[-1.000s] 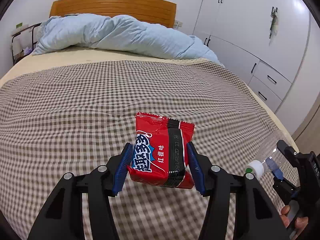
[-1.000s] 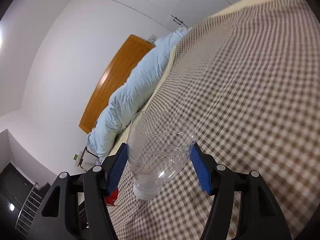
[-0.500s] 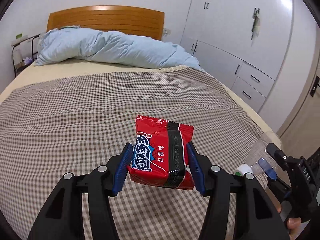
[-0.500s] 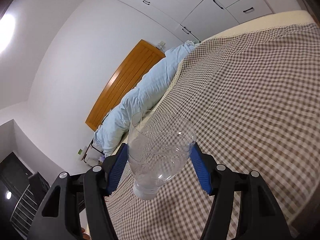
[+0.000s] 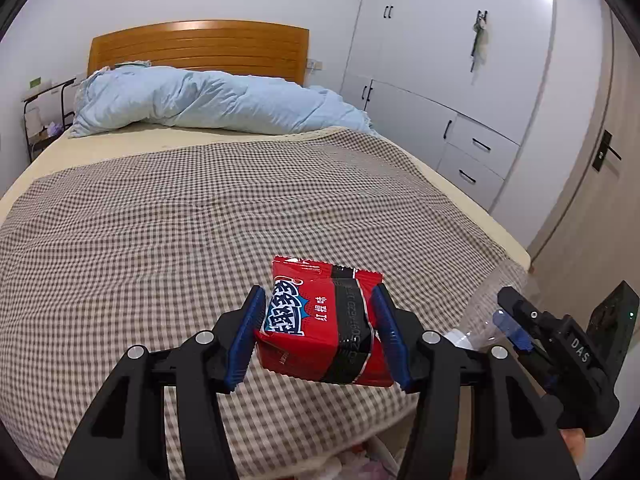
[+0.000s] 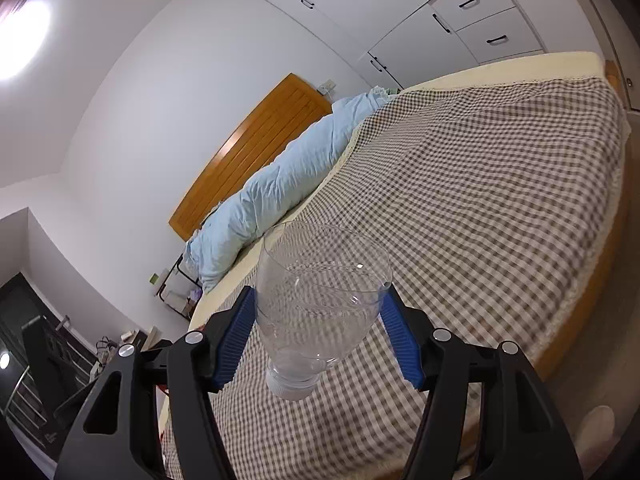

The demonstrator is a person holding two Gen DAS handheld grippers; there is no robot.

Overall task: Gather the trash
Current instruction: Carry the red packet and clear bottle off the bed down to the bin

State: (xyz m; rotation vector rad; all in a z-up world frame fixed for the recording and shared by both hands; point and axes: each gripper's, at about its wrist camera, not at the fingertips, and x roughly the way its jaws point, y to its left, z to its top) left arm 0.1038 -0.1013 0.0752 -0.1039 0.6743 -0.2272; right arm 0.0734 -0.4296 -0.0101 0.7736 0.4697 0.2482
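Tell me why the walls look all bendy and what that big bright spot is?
Both wrist views use fisheye lenses, so straight things curve: in the left wrist view the wardrobe bows outward. In the right wrist view the bed looks tilted and rounded, and the bright spot is a ceiling light glaring so strongly it washes out. The clear bottle carries small glints, and the checked cloth shows through it.

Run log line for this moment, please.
left gripper: shut on red snack packet | right gripper: shut on clear plastic bottle, cap down | both above checked bedspread
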